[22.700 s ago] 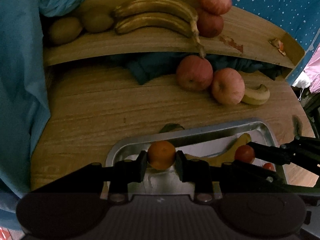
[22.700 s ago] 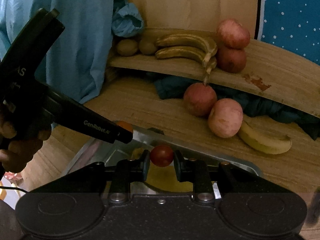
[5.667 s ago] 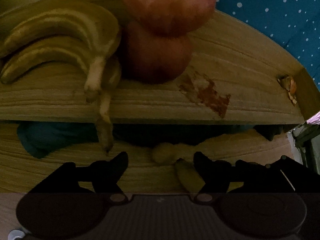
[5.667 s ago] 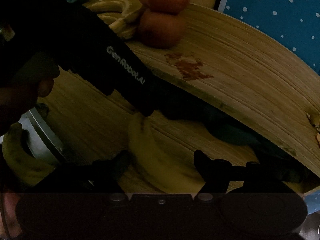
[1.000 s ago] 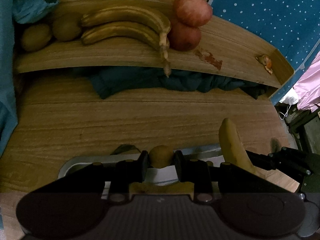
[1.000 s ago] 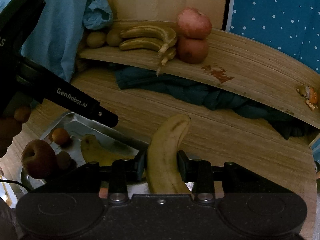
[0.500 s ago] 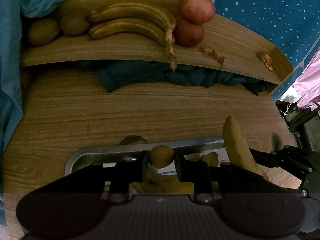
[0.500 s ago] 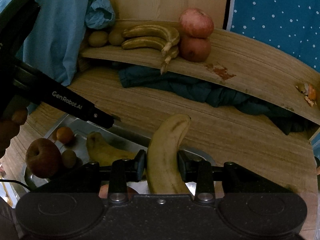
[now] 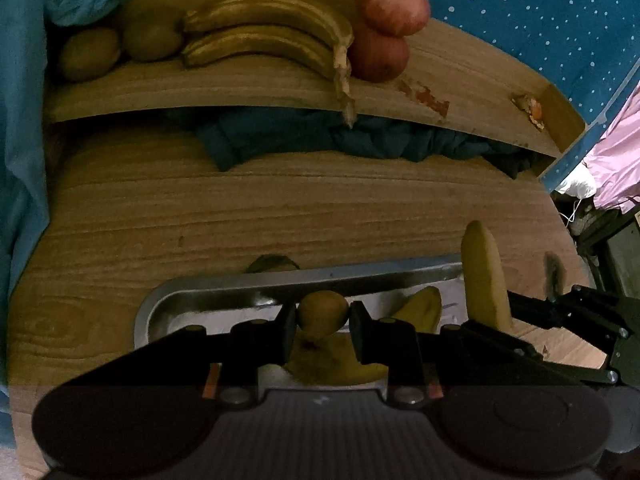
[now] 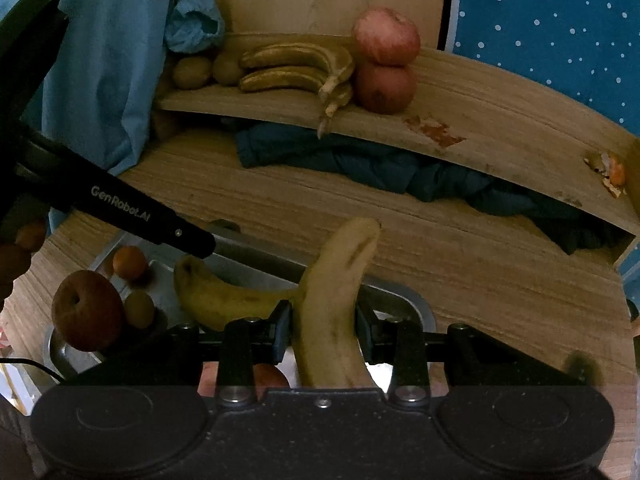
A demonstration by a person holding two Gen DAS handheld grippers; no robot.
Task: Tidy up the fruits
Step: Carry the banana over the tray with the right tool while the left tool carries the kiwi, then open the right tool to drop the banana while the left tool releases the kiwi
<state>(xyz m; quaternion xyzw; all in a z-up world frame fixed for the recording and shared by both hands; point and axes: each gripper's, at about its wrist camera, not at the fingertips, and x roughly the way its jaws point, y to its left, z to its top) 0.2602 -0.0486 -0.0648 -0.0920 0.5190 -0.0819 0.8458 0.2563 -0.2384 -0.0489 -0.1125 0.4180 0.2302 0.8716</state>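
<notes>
Now left tool (image 9: 323, 316) clamps kiwi (image 9: 322, 313), probably; right tool (image 10: 323, 330) clamps banana (image 10: 335, 304) over tray rim (image 10: 404, 295)

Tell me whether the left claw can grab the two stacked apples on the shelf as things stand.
Probably not. The left claw is shut on a kiwi above the tray, so it has no free grip. The path across the table to the apples looks open; it must drop the kiwi first.

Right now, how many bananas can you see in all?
4: two bunched on the shelf, one lying in the metal tray, one held upright in the right gripper above the tray. Others may hide behind the grippers.
</notes>
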